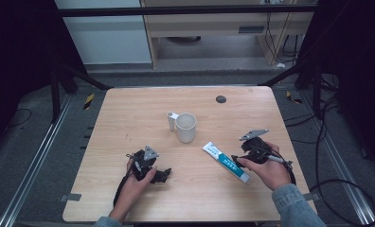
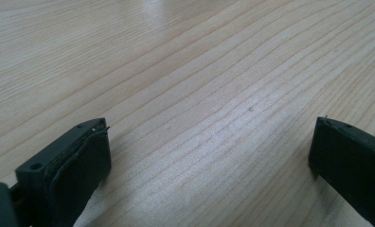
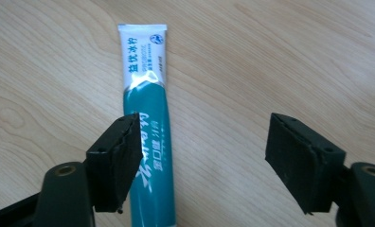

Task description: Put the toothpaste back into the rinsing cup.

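While the person's right hand (image 1: 271, 171) lowers nothing more than a shadow over it, a teal-and-white toothpaste tube (image 1: 226, 162) lies flat on the wooden table (image 1: 129, 113), on the right-hand half of the top and slanting from upper left to lower right. The right gripper (image 3: 202, 158) sits at the tube's lower end with its jaws wide apart; in the right gripper view the tube runs up between them, close against one jaw, with clear wood before the other, and the pads do not press on it. The left gripper (image 1: 163, 175), held in the left hand (image 1: 136, 182) near the table's front edge, rests low with its jaws also spread wide over bare wood. A white mug (image 1: 186, 126) stands mid-table, a small white cylinder (image 1: 171, 120) just beside it.
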A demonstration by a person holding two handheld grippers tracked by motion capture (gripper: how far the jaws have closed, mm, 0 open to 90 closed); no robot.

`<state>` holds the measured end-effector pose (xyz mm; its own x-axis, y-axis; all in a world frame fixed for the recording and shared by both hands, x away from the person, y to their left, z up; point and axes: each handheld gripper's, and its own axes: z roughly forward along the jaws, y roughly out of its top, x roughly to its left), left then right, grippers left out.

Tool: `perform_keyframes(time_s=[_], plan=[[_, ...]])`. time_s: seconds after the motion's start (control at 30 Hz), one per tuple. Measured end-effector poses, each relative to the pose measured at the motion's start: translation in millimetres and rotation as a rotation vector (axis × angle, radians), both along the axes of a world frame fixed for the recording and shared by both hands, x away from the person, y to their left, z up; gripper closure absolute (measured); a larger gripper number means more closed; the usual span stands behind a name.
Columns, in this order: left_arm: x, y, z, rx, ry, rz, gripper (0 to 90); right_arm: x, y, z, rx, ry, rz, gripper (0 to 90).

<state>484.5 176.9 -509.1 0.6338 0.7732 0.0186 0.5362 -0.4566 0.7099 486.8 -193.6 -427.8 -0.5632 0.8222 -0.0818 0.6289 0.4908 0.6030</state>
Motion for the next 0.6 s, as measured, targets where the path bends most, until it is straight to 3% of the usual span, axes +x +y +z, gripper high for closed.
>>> perform_keyframes(time_s=[0.03, 0.23, 0.6], plan=[[0.0, 0.0, 0.0, 0.000, 0.000, 0.000, 0.0, 4.1, 7.2, 0.5, -0.009, 0.016, 0.019, 34.0], [0.5, -0.4, -0.1, 0.000, -0.001, 0.003, 0.0, 14.7, 27.7, -2.2, -0.012, 0.063, 0.052, 36.0], [2.8, -1.9, -0.1, -0.002, -0.002, 0.009, 0.0, 26.3, 47.9, -8.2, -0.033, 0.093, 0.081, 37.0]])
